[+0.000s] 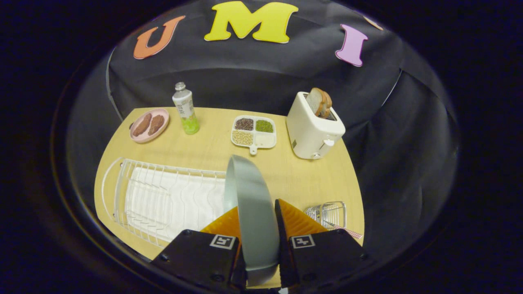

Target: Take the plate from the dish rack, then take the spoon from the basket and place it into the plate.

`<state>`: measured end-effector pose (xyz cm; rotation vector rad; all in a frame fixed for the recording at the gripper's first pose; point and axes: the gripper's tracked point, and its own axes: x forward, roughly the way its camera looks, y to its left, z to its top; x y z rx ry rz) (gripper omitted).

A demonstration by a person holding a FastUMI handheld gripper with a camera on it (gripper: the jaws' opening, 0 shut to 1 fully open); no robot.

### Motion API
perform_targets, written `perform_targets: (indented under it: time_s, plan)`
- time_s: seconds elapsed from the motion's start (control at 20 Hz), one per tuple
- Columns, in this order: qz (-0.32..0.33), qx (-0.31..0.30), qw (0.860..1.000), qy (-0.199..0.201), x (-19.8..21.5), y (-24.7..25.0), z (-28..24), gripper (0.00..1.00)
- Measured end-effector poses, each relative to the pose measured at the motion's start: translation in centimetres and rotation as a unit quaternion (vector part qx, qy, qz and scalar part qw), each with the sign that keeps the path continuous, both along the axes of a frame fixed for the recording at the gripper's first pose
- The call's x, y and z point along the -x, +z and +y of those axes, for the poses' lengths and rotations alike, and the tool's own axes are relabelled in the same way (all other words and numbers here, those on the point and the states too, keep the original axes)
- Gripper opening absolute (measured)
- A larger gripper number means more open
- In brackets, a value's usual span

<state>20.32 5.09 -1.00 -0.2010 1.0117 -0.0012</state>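
- While the tool (pixel 258 228) pinches the plate (pixel 249 196) edge-on above the rack (pixel 163 196), both fingers press its rim.
- Plate looks stiff, smooth, possibly slippery; hold firmly.

Hand-held gripper (pixel 256 220): both fingers pressed on the grey plate (pixel 249 196), held on edge.
Dish rack (pixel 163 200): tabletop's (pixel 204 147) left edge.
Basket (pixel 329 213): right edge, spoon handle (pixel 347 231) sticking out.
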Motion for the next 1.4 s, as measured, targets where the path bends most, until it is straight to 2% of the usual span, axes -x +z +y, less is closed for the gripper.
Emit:
perform_targets:
  time_s: [0.35, 0.55, 0.75, 0.95, 1.05, 1.4]
  plan:
    - [-0.005, -0.084, 0.996, 0.001, 5.3, 0.8, 0.8, 0.35]
    - [0.0, -0.14, 0.99, 0.0, 9.8, -0.5, 1.2, 0.35]
    - [-0.002, -0.163, 0.987, 0.002, 13.7, -2.0, 0.7, 0.35]
    - [0.003, -0.187, 0.982, 0.002, 16.9, -4.0, 1.1, 0.35]
    - [-0.001, -0.18, 0.984, 0.0, 18.0, -6.0, 0.8, 0.35]
    - [0.054, -0.224, 0.973, 0.001, 22.2, -12.1, 2.6, 0.35]
